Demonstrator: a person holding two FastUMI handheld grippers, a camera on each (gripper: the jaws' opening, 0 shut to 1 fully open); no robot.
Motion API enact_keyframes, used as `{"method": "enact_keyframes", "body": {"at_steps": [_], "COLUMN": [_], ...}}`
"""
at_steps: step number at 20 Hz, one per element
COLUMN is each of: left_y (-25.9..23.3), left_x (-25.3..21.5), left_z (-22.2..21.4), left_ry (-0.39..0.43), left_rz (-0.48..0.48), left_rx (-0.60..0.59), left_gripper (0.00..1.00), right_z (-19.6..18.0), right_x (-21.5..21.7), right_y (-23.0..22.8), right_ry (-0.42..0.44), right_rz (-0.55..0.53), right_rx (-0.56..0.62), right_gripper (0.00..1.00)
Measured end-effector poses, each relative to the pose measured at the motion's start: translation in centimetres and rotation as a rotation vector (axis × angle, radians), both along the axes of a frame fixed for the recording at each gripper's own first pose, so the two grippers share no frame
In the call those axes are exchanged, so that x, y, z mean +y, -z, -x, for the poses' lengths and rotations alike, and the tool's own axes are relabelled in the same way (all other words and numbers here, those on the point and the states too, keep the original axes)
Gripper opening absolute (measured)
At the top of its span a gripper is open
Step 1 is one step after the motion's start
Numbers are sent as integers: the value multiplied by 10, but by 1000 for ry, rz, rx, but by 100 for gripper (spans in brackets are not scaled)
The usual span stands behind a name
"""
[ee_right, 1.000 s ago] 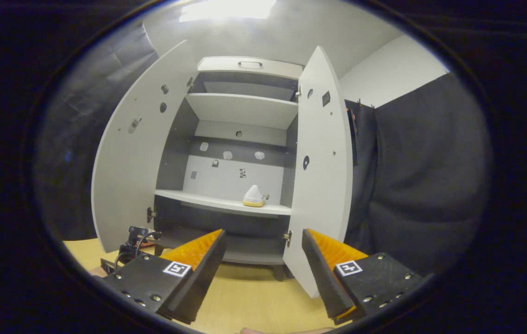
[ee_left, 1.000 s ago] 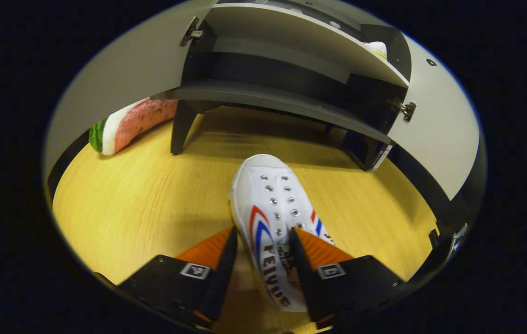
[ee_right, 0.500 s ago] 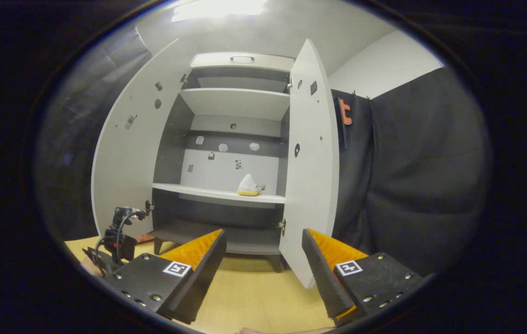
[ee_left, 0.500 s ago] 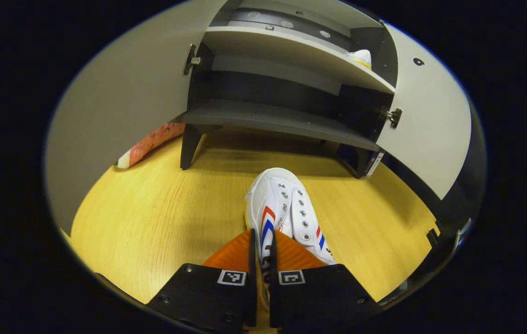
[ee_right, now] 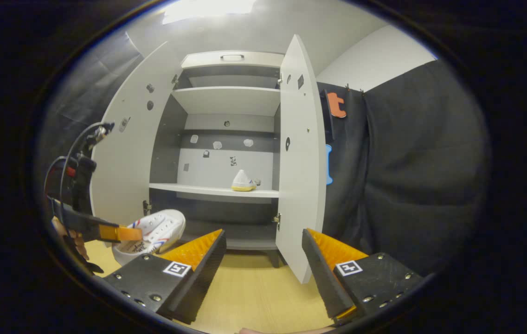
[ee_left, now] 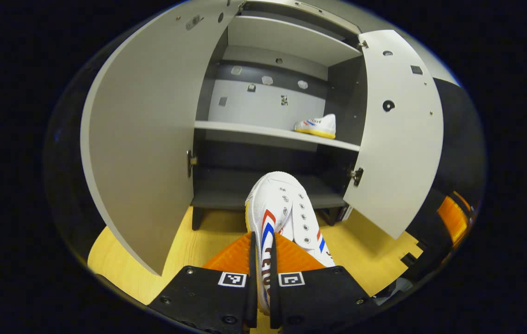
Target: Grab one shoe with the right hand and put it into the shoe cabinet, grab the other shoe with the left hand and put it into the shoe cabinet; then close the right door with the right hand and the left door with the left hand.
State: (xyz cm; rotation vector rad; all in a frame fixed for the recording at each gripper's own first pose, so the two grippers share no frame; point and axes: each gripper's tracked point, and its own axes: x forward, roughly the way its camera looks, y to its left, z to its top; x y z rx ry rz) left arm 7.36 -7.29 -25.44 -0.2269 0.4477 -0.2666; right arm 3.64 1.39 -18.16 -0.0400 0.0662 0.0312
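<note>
One white canvas shoe with red-blue stripes (ee_left: 276, 211) is pinched heel-first in the left gripper (ee_left: 262, 273), toe aimed at the grey cabinet's shelf (ee_left: 263, 131); right gripper (ee_right: 263, 260) jaws gape, idle.

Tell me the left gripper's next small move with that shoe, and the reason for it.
Probably carry it forward and up toward the middle shelf. The left gripper is shut on the shoe, which hangs in front of the open cabinet's bottom shelf, both doors stand wide, and the other shoe sits at the shelf's right end, leaving its left part bare.
</note>
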Motion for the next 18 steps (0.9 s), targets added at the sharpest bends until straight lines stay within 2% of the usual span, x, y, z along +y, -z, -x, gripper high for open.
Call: {"method": "enact_keyframes", "body": {"at_steps": [4, 7, 9, 12, 18], "left_y": [-69, -111, -131, -148, -161], "left_x": [15, 29, 32, 31, 28], "left_z": [-22, -48, -63, -96, -176], "left_ry": [-38, -88, -99, -112, -159], "left_rz": [3, -37, -57, -9, 3], "left_rx": [-95, -160, -171, -132, -108], "left_gripper": [11, 13, 10, 11, 11], "right_z": [-1, 0, 3, 8, 16], "right_x": [-1, -2, -3, -1, 1], "right_y": [-1, -6, -14, -22, -32], "right_ry": [2, -3, -7, -25, -50], "right_rz": [-33, -41, -53, -77, -72], "right_rx": [11, 6, -11, -31, -51], "right_gripper": [98, 98, 98, 98, 98]}}
